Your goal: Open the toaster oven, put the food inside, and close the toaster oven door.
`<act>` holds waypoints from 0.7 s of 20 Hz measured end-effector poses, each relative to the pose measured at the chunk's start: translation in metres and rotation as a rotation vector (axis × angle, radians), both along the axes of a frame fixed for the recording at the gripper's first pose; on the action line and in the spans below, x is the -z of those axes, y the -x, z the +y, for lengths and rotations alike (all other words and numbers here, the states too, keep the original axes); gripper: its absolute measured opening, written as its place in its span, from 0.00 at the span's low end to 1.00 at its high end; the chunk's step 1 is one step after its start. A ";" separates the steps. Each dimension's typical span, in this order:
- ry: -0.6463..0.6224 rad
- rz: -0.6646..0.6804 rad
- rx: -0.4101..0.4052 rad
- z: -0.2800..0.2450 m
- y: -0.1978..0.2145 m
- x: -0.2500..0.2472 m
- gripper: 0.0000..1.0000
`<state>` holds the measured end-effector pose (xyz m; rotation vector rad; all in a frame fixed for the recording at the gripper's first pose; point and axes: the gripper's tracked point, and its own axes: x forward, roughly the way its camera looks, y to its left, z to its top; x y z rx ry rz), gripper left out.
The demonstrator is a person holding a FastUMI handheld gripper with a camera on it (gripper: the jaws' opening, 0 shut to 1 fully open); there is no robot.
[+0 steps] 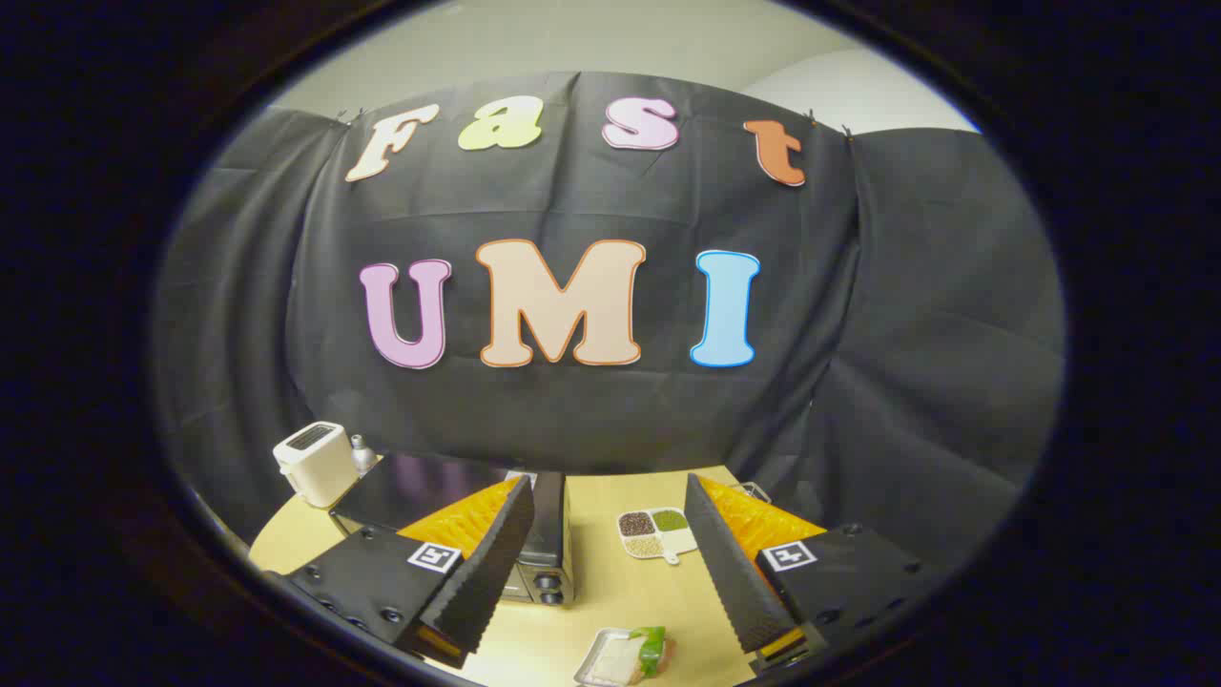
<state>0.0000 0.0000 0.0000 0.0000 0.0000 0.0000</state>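
Note:
My gripper (610, 491) is open and held high above the wooden table (610, 596), with nothing between its fingers. The black toaster oven (448, 496) stands below and behind the left finger, its control knobs (548, 587) facing the table's front; the finger hides most of its door, so I cannot tell whether it is open or shut. The food, a pale sandwich with a green leaf on a small metal tray (625, 656), lies on the table below, between the fingers and nearer than their tips.
A white pop-up toaster (313, 462) and a small grey shaker (362, 454) stand left of the oven at the table's back. A white divided dish of grains (654, 531) lies right of the oven. A wire object (754, 491) peeks out behind the right finger.

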 end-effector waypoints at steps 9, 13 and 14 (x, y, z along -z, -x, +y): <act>0.007 0.010 -0.001 0.014 0.007 0.000 0.98; 0.005 0.024 -0.007 0.029 0.007 0.008 0.98; 0.003 0.027 -0.010 0.035 0.007 0.011 0.99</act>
